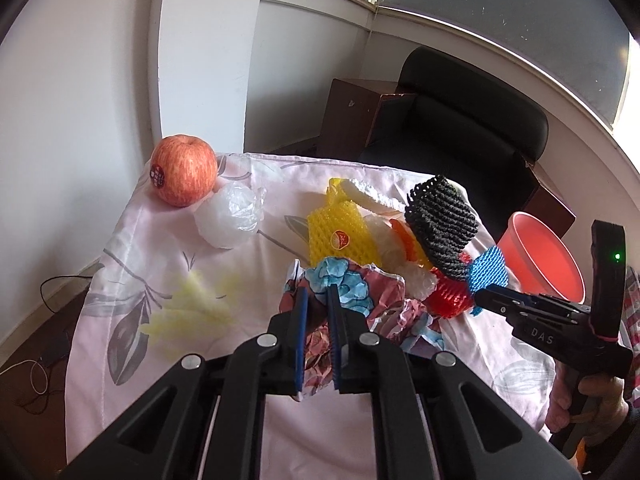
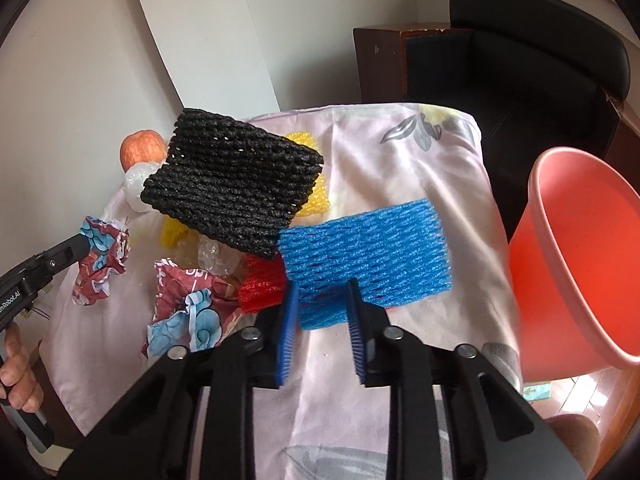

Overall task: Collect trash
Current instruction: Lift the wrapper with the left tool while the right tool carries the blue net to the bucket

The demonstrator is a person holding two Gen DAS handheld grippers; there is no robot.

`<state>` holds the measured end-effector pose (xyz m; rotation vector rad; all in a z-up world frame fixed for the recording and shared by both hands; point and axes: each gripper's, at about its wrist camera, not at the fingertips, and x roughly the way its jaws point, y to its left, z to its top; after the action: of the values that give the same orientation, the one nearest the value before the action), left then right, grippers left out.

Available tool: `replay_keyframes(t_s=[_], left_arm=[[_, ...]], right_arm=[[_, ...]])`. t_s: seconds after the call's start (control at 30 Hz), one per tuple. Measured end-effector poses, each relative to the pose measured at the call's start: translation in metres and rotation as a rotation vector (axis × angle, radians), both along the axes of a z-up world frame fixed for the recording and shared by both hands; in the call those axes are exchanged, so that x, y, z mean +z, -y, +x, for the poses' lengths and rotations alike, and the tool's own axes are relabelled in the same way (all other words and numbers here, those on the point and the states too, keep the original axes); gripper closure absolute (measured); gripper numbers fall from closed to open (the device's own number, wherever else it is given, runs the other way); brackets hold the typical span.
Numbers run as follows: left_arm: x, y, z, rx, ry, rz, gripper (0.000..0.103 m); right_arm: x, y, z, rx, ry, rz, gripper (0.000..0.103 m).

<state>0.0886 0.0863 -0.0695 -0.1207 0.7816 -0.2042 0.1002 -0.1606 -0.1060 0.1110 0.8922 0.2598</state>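
The left hand-held gripper (image 1: 318, 300) is clamped on a crumpled patterned wrapper (image 1: 348, 280) just above the desk (image 1: 248, 264). The right hand-held gripper (image 2: 323, 294) pinches the blue foam net (image 2: 366, 256), lifted beside the red bucket (image 2: 580, 264).

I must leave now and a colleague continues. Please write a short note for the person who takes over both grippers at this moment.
Left gripper: jaws shut on the crumpled printed wrapper, lifted a little off the table.
Right gripper: jaws shut on the blue foam net; a black foam net seems to come up with it.
Red bucket stands beside the table on the right, nothing visible in it yet.
Left to collect: yellow foam net, red foam net, second wrapper, clear plastic.
The apple is probably not trash.
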Motion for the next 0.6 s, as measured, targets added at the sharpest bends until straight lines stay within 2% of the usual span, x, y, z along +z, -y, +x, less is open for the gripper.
replay_keyframes(t_s=[0.03, 0.13, 0.37, 0.6], left_arm=[[0.001, 0.001, 0.001, -0.006, 0.000, -0.004, 0.095], [0.003, 0.002, 0.004, -0.028, -0.011, -0.021, 0.095], [0.003, 0.013, 0.012, -0.099, -0.038, -0.036, 0.095], [0.013, 0.021, 0.014, -0.158, -0.021, -0.027, 0.095]], right_arm=[[0.000, 0.002, -0.001, -0.001, -0.007, 0.014, 0.097], [0.004, 0.002, -0.009, -0.005, -0.009, 0.025, 0.100], [0.027, 0.000, -0.033, -0.010, 0.038, 0.016, 0.100], [0.050, 0.003, -0.054, -0.033, 0.087, 0.046, 0.100]])
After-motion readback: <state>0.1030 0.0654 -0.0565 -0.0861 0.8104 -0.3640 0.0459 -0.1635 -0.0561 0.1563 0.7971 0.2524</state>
